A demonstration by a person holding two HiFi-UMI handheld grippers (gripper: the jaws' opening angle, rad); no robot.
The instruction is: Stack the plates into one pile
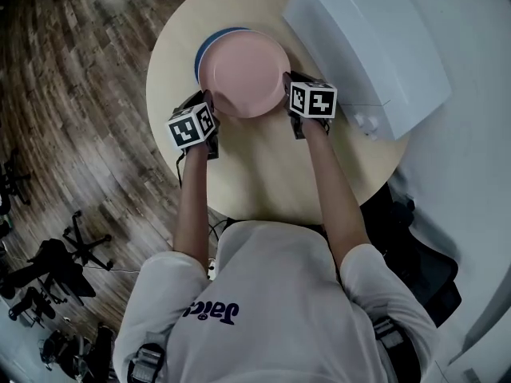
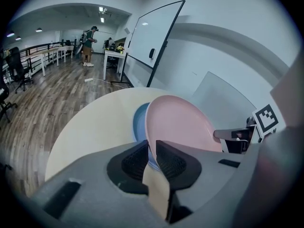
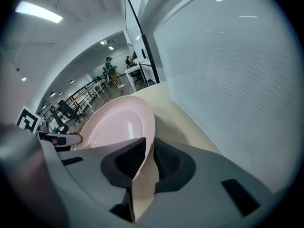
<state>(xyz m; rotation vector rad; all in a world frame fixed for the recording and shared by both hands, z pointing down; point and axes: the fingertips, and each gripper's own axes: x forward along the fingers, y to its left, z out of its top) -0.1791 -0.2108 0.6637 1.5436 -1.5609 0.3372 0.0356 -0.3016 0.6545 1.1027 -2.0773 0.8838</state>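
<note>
Two plates are in view: one pink plate (image 1: 243,73) between the tongs, and one blue plate (image 1: 209,45) partly covered by it, just beyond the left tongs (image 1: 209,100). The tongs number two, the left tongs and the right tongs (image 1: 287,84), with two marker cubes (image 1: 192,126), one on each. One round bench (image 1: 263,174) lies under them. One white case (image 1: 367,46) sits beyond the right tongs. Far past the left tongs stand one whiteboard (image 2: 152,42) and one clearly visible person (image 2: 88,46).
</note>
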